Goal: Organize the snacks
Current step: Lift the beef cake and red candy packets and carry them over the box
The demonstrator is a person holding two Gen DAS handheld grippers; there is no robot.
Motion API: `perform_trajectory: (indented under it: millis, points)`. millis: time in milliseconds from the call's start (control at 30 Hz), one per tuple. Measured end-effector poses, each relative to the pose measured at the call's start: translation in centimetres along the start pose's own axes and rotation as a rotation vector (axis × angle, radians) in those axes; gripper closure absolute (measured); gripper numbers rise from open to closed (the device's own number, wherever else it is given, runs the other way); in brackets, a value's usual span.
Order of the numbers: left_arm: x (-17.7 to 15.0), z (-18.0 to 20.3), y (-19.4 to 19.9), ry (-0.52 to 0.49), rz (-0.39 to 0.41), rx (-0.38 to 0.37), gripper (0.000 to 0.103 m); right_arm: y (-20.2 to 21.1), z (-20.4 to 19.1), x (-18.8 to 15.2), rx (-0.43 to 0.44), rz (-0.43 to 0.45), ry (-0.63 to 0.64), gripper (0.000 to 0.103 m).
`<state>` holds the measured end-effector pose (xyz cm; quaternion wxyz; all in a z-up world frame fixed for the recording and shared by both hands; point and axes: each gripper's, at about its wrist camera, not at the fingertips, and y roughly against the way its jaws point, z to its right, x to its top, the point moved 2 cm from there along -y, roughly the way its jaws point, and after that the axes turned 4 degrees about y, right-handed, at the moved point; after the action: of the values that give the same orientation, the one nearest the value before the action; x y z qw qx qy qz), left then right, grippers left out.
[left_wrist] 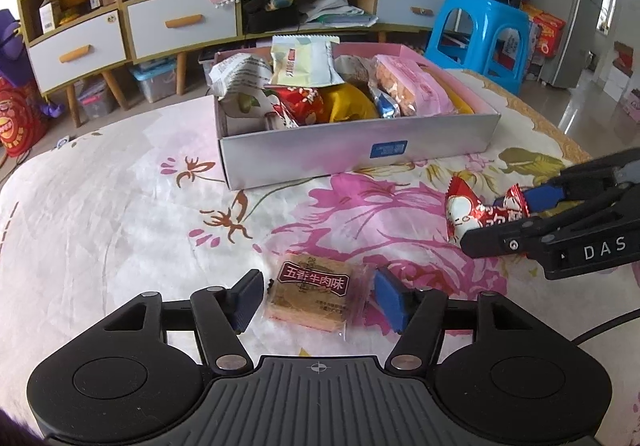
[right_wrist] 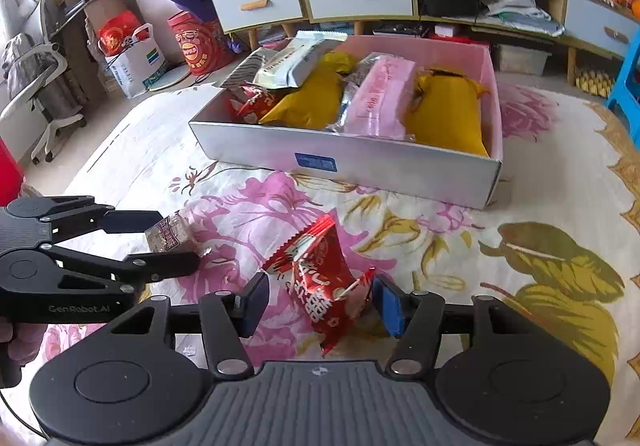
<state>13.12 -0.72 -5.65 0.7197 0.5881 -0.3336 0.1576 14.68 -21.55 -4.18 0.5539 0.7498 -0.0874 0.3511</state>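
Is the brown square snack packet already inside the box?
No, the brown snack packet lies on the flowered cloth between the left gripper fingers, outside the box.

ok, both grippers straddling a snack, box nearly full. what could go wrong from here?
1. The red foil snack packet sits crumpled and skewed between the right gripper pads; it may be caught only by an edge and slip.
2. The pink-lined cardboard box is heaped; additions may slide out.
3. The brown wafer packet lies flat, so the left gripper may scrape cloth.
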Motion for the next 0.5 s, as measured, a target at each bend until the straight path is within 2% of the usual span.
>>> perform_trajectory:
  millis: [133, 200, 367, 500]
  points:
    - [-0.05, 0.51, -0.16, -0.022, -0.001, 0.007, 0.043, 0.08, -0.22, 0.25, -0.011, 0.02, 0.028, 0.055]
    - [0.06, 0.65, -0.14, -0.024, -0.005, 0.005, 0.047, 0.0, -0.43, 0.39, -0.014, 0.022, 0.042, 0.07]
    - [0.37, 0.74, 0.21, -0.02, 0.003, 0.009, 0.061, -0.09, -0.87, 0.43, -0.005, 0.016, 0.067, 0.074]
    - [0.5, 0.6, 0.35, -0.011, -0.003, 0.008, 0.064, 0.04, -0.97, 0.46, 0.005, 0.014, 0.065, 0.076]
